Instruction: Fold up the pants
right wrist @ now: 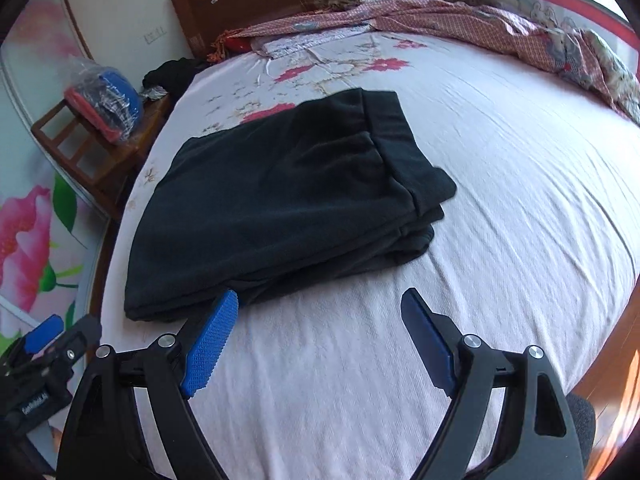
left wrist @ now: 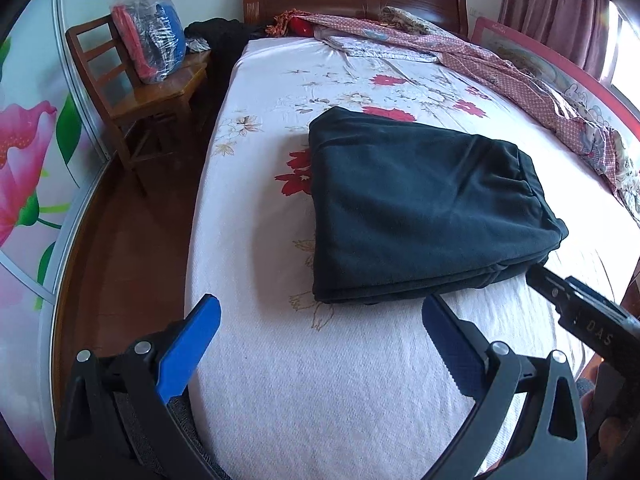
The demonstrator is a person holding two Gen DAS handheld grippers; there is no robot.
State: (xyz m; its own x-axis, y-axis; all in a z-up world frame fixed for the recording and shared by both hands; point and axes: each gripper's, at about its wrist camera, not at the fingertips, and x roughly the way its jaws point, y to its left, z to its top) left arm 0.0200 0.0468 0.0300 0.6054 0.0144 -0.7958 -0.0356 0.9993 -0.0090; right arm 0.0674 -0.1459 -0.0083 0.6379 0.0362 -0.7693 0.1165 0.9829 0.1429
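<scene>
Bed (left wrist: 280, 380) with white floral sheet. Pants (left wrist: 420, 208) folded in dark stack mid-bed. Left gripper (left wrist: 320, 320) jaws apart, empty, near stack's front edge. Right gripper (right wrist: 320, 308) jaws apart, empty, left pad (right wrist: 208, 344) beside stack.

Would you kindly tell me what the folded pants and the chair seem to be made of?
Pants: probably soft fleece or sweatshirt knit, matte dark, fuzzy surface, thick rounded folds. Chair: wood, likely varnished, reddish-brown and glossy, with reflections on the seat.
</scene>
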